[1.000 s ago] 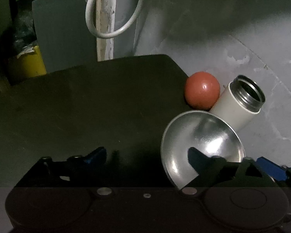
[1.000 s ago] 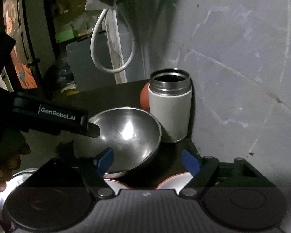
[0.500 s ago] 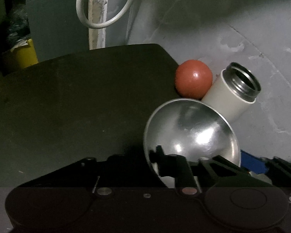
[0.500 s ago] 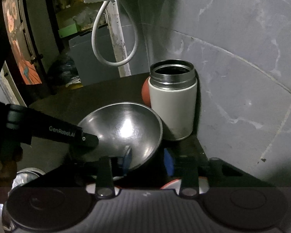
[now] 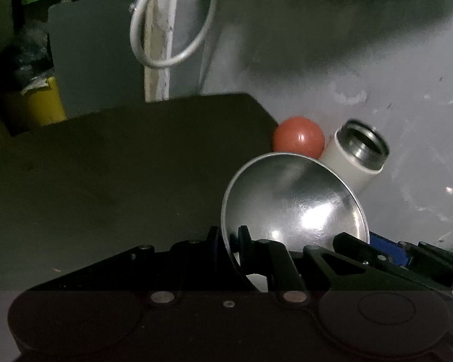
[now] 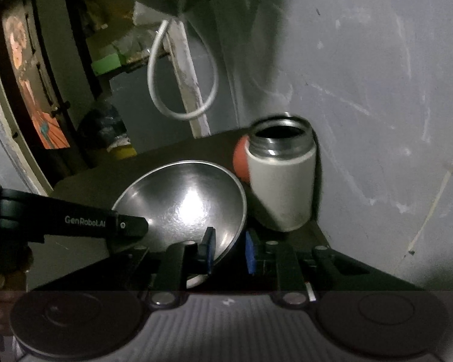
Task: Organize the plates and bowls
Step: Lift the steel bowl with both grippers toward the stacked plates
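We see our left gripper low in its frame, jaws pinched nearly together; our right gripper, lower centre, likewise narrowed on a rim.

Dim, perhaps slightly blurred; glare on bowl.

The only legible writing is the brand "GenRobot.AI", printed in pale letters along the black side of the left gripper, which shows at the left of the right wrist view. The orange picture on the dark door behind it carries a drawing, but any lettering there is too blurred to read. The left wrist view shows no writing that can be read.
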